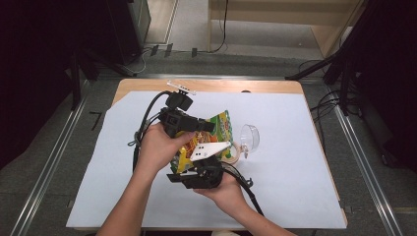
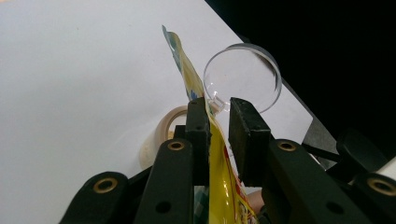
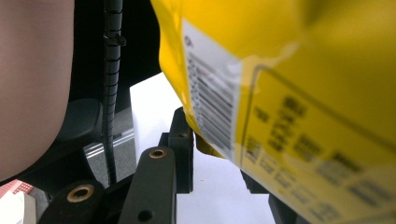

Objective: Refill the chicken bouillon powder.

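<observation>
- High view: the snack bag (image 1: pixel 216 135) is held up between both grippers, above the white sheet (image 1: pixel 295 162).
- Left gripper (image 2: pixel 217 116): the bag edge passes between its jaws with a gap on one side; a clamp cannot be confirmed.
- Right gripper (image 3: pixel 212 140): whether its jaws are clamped cannot be told; the bag should be gripped firmly at both ends before it is pulled.

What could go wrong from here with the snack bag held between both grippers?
1. The left gripper has the snack bag edge between its jaws, but a gap shows beside one pad; the thin film may slip.
2. If the bag drops or tears open, it could knock the clear cup or the tape roll lying right beside it.
</observation>
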Motion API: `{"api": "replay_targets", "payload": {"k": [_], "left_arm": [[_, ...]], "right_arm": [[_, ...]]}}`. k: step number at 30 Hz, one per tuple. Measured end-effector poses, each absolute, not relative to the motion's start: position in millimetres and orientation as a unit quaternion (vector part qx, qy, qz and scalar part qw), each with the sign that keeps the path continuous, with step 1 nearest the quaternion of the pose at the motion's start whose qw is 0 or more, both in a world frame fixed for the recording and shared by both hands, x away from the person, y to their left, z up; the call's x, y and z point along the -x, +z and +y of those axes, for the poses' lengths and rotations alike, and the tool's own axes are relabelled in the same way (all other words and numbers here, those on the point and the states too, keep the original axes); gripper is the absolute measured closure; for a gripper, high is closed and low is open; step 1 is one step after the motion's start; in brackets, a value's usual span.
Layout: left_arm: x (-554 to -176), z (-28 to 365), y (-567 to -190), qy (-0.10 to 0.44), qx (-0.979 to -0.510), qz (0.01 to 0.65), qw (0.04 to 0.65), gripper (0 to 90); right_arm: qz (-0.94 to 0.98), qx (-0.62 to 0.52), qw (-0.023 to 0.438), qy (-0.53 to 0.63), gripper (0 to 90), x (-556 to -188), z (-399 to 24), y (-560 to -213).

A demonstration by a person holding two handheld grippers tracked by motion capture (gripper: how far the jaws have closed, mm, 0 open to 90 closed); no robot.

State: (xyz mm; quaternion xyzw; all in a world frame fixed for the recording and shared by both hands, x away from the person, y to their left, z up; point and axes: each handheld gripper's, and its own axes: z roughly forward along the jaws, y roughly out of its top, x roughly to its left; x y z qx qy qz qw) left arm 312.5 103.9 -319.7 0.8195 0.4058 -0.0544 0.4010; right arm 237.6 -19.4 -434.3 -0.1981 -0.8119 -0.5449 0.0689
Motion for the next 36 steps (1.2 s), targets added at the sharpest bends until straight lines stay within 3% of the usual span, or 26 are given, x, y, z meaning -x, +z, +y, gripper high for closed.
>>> {"api": "replay_targets", "payload": {"k": [28, 36], "left_arm": [[-334.1, 109.2, -329.2, -0.09, -0.815, 0.421, 0.388, 78.1], [-333.5, 109.8, -328.3, -0.089, -0.815, 0.416, 0.395, 78.3]], "right_arm": [[-0.819, 0.198, 0.084, -0.531, 68.6, -244.6, -18.7, -432.5], [-0.816, 0.202, 0.076, -0.536, 71.6, -244.6, -18.7, -431.6]]}}
